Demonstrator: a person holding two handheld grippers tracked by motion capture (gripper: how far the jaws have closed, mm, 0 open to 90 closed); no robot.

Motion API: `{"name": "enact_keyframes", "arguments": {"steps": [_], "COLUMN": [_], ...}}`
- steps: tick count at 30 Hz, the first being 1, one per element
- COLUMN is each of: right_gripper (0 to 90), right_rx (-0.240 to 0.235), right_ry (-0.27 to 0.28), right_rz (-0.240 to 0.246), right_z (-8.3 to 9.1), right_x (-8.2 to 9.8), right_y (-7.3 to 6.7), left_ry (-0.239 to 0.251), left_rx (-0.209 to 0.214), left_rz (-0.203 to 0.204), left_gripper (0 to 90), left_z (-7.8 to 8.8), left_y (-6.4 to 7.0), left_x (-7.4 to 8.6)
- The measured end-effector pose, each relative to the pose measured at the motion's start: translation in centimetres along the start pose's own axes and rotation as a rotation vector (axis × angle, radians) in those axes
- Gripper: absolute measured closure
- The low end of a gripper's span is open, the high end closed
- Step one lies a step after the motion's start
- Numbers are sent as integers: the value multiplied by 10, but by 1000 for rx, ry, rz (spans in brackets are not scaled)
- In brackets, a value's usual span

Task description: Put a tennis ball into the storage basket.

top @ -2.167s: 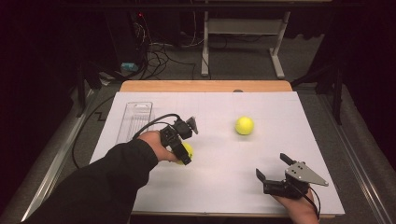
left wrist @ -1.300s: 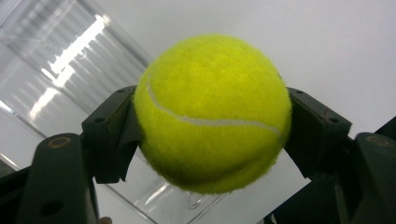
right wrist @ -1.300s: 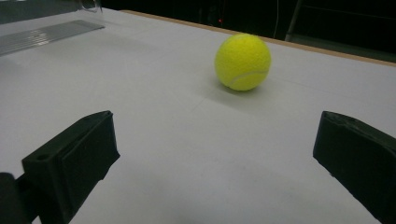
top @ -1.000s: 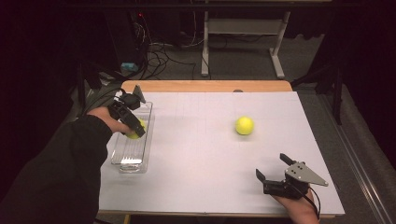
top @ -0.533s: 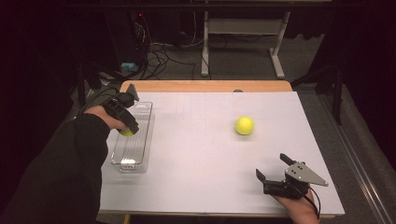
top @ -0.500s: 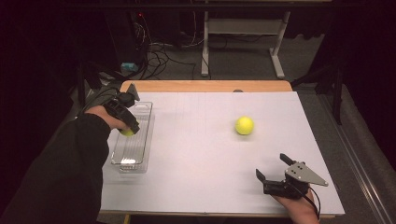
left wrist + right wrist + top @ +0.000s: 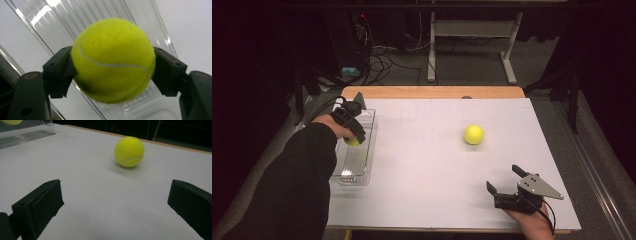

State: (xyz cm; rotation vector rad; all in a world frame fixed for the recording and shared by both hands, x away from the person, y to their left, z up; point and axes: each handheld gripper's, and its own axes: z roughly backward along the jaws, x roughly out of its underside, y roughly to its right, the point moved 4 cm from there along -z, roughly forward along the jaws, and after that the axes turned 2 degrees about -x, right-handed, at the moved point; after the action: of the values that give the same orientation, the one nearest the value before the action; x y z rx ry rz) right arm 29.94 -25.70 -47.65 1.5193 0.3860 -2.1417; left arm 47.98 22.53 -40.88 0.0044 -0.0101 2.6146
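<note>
Since the earlier frames your left gripper (image 7: pixel 354 136) has carried its tennis ball (image 7: pixel 352 142) from the middle of the table across to the left edge and lowered it over the clear plastic tray (image 7: pixel 367 165). You have it clamped: both pads press the ball's sides in the left gripper view (image 7: pixel 113 60), with the tray's ribbed floor directly behind it. Whether the ball touches that floor cannot be told. Your right gripper (image 7: pixel 507 183) has not shifted; it rests near the front right corner of the table (image 7: pixel 422 175), jaws spread wide and holding nothing. The second tennis ball (image 7: pixel 474 134) lies unmoved, right of centre, well apart from both grippers.
</note>
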Motion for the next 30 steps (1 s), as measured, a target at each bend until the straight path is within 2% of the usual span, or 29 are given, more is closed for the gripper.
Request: {"name": "enact_keyframes", "arguments": {"steps": [3, 8, 9, 10, 11, 12, 13, 15, 21, 26, 30], "right_gripper": [0, 0, 0, 0, 0, 0, 0, 0, 0, 0, 0], "right_rx": [0, 0, 0, 1, 1, 1, 1, 1, 2, 2, 3], "right_ry": [1, -3, -3, -2, -2, -1, -1, -1, -1, -2, -2], "right_rz": [1, 0, 0, 1, 1, 2, 2, 3, 1, 2, -1], "right_z": [0, 0, 0, 0, 0, 0, 0, 0, 0, 0, 0], "right_x": [0, 0, 0, 0, 0, 0, 0, 0, 0, 0, 0], "right_y": [0, 0, 0, 0, 0, 0, 0, 0, 0, 0, 0], "left_ry": [-8, -5, 2, 10, 10, 23, 27, 41, 60, 72, 66], "left_rx": [-5, -18, -29, -52, -52, -54, -55, -48, -39, -14, -15], "left_rz": [-9, -16, -14, -10, -10, -4, -3, -4, -12, -60, -96], "left_gripper": [266, 262, 243, 161, 98, 98, 41, 8, 6, 6, 5], "left_z": [-5, -5, -4, -1, -1, 2, 4, 9, 18, 23, 23], "left_y": [3, 6, 7, 7, 7, 6, 6, 6, 10, 25, 39], "left_x": [-4, -7, -7, -7, -7, -6, -5, -3, 4, 8, 9]}}
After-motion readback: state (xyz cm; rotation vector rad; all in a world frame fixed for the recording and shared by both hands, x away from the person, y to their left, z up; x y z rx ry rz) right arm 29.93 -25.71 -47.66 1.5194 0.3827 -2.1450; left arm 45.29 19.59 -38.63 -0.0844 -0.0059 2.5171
